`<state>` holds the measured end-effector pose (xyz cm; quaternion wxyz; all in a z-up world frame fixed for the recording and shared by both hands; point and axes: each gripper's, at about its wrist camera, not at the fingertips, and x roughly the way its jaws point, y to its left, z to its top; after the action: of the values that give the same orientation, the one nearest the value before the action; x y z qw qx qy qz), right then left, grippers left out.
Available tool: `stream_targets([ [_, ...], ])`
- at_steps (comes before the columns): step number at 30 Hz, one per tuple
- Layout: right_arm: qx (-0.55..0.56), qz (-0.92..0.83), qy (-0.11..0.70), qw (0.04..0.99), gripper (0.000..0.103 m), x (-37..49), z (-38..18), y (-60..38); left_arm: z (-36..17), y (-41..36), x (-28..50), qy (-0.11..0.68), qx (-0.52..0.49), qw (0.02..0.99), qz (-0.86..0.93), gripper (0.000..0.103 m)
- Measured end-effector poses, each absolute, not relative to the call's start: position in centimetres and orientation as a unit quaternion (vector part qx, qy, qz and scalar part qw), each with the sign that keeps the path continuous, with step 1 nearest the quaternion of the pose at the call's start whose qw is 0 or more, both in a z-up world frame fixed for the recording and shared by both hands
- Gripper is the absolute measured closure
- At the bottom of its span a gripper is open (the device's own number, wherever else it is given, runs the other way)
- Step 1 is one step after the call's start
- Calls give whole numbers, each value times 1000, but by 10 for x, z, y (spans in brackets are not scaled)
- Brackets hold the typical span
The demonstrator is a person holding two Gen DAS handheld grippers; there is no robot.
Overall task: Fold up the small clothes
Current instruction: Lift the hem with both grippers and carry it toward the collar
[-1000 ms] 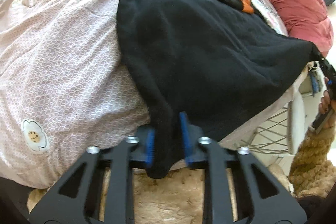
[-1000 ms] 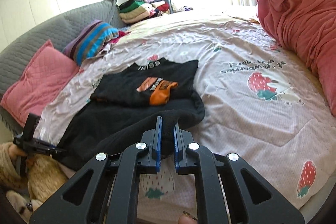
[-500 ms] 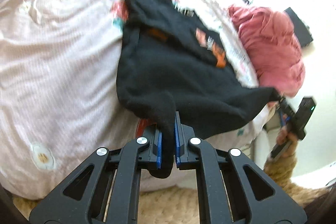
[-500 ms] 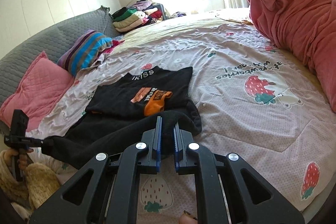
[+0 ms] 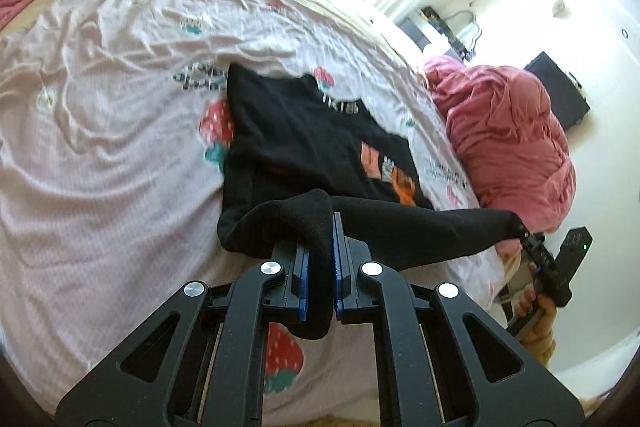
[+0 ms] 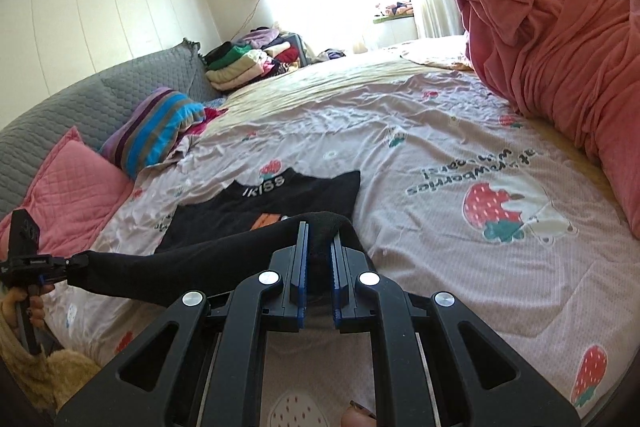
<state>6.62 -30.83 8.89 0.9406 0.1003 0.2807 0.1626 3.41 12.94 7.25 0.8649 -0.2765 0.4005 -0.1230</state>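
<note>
A black garment [image 5: 320, 147] lies on a strawberry-print bedspread [image 5: 120, 147], its near edge lifted and stretched taut between the left gripper [image 5: 319, 259] and right gripper [image 6: 319, 259], each clamped on cloth. Beyond, apparently a bundled red blanket [image 6: 560, 39].

Black garment [image 5: 320, 143]: orange print, lower hem lifted and stretched taut above bedspread, upper part lying flat.
</note>
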Motion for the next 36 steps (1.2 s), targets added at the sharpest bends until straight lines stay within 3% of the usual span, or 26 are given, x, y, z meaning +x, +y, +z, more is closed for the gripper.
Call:
stream_targets([
  [23, 95, 132, 262, 951, 95, 134, 95, -297, 96, 126, 105, 340, -265, 902, -40, 100],
  [36, 93, 122, 289, 945, 94, 172, 74, -286, 72, 129, 130, 340, -281, 897, -6, 100],
])
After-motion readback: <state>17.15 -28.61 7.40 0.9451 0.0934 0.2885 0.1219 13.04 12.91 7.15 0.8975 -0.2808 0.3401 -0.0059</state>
